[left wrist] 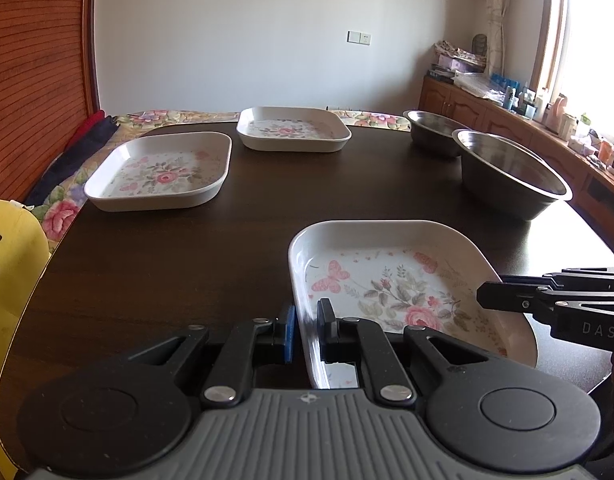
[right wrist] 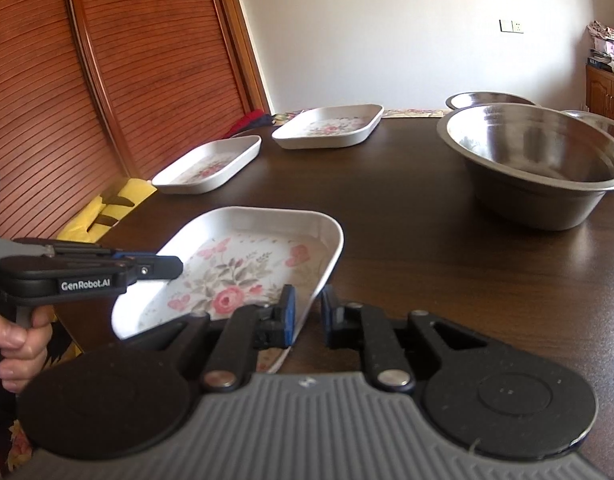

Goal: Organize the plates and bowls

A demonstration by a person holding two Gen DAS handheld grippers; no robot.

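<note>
— Brown wood, is that the biggest thing?
— Yes, the dark brown counter (left wrist: 347, 184). All the dishes sit on it.
— What comes next?
— The big steel bowl (left wrist: 511, 176), on the right side. Just behind it, very close, is another steel bowl (left wrist: 431, 128), at the far edge.
— And the plates?
— Three square white plates with pink flowers. The near plate (left wrist: 391, 272) is right in front, at the near edge of the counter. It has butterflies on it too. The left plate (left wrist: 159, 172) lies well away, near the left edge. The far plate (left wrist: 293, 128) lies behind that one, close to it but not touching.
— Who has the near plate?
— Both tools. The left tool (left wrist: 307, 332) pinches the plate's left rim, one finger inside and one outside. The right tool (right wrist: 307, 314) pinches the right rim the same way.
— Is the plate flat?
— It looks a bit tipped in the right camera, but I can't tell if it is off the wood.
— Anything smaller?
— A hand (right wrist: 19, 344), wrapped around the left tool's handle.
</note>
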